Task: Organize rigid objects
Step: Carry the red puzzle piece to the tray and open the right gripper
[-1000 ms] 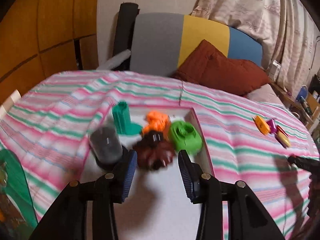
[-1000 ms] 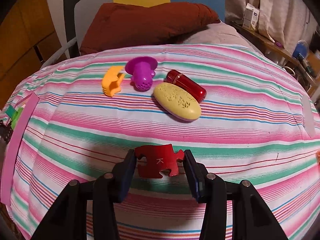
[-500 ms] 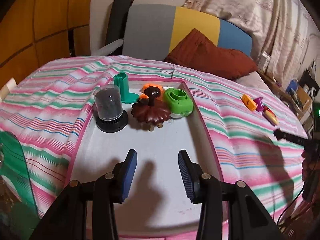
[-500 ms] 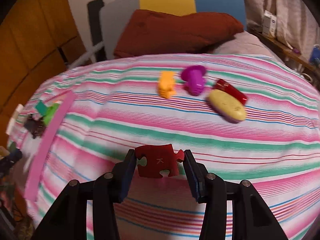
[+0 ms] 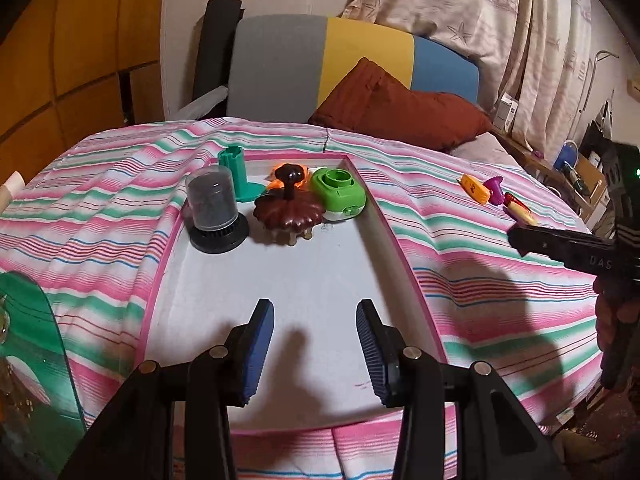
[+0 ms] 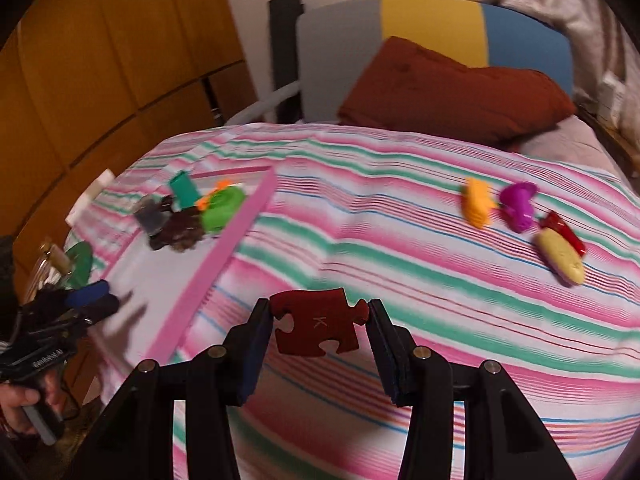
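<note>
A pink-rimmed white tray [image 5: 304,280] lies on the striped bedspread. At its far end stand a dark capped jar [image 5: 214,212], a teal piece [image 5: 236,172], a brown mushroom-like toy [image 5: 290,210], an orange piece [image 5: 276,174] and a green round part [image 5: 340,192]. My left gripper [image 5: 315,354] is open and empty over the tray's near end. My right gripper [image 6: 319,342] is shut on a red puzzle piece [image 6: 318,326] marked K, held above the bedspread right of the tray [image 6: 216,256]. An orange piece [image 6: 476,202], a purple piece [image 6: 518,204], a red capsule [image 6: 564,232] and a yellow oval [image 6: 560,258] lie far right.
A brown cushion [image 5: 396,108] and a grey, yellow and blue headboard [image 5: 352,60] are behind the bedspread. A green translucent object [image 5: 36,344] sits at the left edge. Wooden cabinets [image 6: 100,80] stand on the left, and a cluttered shelf [image 5: 580,172] on the right.
My left gripper has drawn back from the toys to the tray's near end, staying open. My right gripper has lifted the puzzle piece and swung left, bringing the tray into its view.
</note>
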